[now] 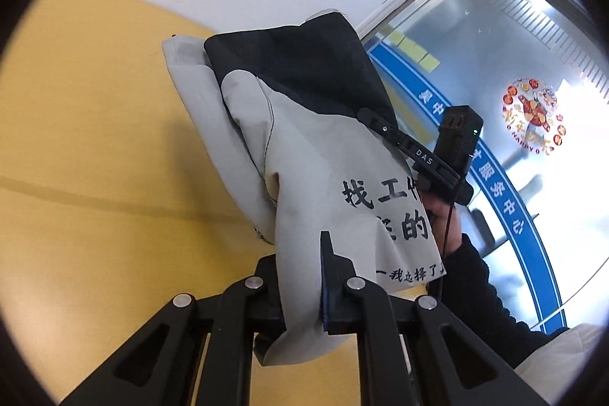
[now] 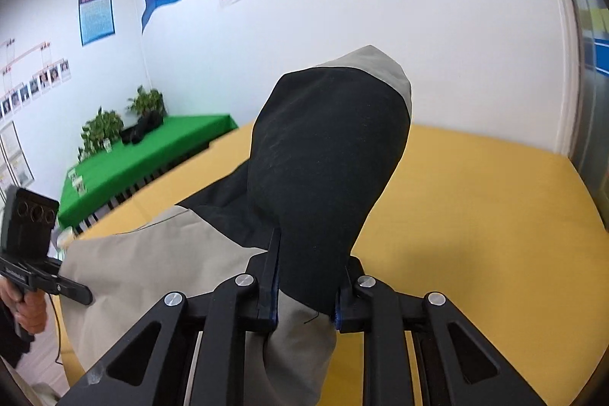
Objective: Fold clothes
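Note:
A grey and black garment [image 1: 304, 147] with black printed characters hangs in the air above the yellow table [image 1: 95, 139]. My left gripper [image 1: 300, 276] is shut on its grey fabric. My right gripper [image 2: 308, 276] is shut on the same garment [image 2: 327, 158] where a black part bunches up between the fingers, with grey cloth trailing to the left. The right gripper also shows in the left wrist view [image 1: 411, 147], pinching the garment's far edge. The left gripper also shows in the right wrist view [image 2: 82, 292] at the cloth's left edge.
The yellow table [image 2: 475, 215] spreads below and to the right. A green-covered table [image 2: 152, 155] with potted plants [image 2: 102, 128] stands at the back left by the white wall. A glass door with a blue band [image 1: 495, 158] is on the right.

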Demonstrator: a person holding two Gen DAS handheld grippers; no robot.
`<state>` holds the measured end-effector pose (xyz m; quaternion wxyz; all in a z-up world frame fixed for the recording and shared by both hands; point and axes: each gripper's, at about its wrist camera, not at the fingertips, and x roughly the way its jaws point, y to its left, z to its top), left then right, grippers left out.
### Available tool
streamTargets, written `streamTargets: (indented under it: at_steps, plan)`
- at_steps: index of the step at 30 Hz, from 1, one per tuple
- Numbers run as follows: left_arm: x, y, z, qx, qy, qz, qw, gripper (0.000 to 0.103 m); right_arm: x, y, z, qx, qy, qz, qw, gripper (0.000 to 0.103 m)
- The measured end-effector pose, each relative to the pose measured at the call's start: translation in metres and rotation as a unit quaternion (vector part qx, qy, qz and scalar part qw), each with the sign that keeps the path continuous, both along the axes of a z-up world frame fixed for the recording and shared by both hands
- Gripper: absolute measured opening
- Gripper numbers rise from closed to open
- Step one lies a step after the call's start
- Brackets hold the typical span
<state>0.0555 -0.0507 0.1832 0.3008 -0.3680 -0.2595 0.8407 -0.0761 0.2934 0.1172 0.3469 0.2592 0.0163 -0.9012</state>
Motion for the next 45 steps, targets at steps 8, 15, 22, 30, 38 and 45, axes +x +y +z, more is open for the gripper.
streamTargets:
  at_steps: [8, 15, 22, 30, 38, 45]
  plan:
    - [-0.137, 0.003, -0.049, -0.023, -0.032, -0.011, 0.9992, 0.011, -0.152, -0.014, -0.035, -0.014, -0.078, 0.024, 0.997, 0.021]
    - [-0.179, -0.003, -0.122, -0.02, -0.095, -0.012, 0.9952, 0.01, -0.207, -0.015, -0.133, 0.004, -0.141, 0.013, 0.99, 0.022]
    - [-0.185, -0.003, -0.13, -0.026, -0.102, -0.029, 0.994, 0.013, -0.214, -0.006, -0.157, 0.015, -0.155, 0.002, 0.988, 0.031]
    - [-0.178, 0.008, -0.119, -0.095, -0.103, 0.009, 0.9901, 0.033, -0.214, -0.01, -0.164, 0.048, -0.186, -0.049, 0.98, 0.071]
    - [-0.108, 0.031, -0.042, -0.241, 0.043, 0.105, 0.9638, 0.076, -0.121, -0.035, -0.084, 0.114, -0.107, -0.044, 0.987, 0.103]
    - [-0.038, 0.046, -0.003, -0.32, 0.101, 0.203, 0.9201, 0.079, 0.018, -0.053, -0.023, 0.143, -0.06, -0.088, 0.984, 0.103]
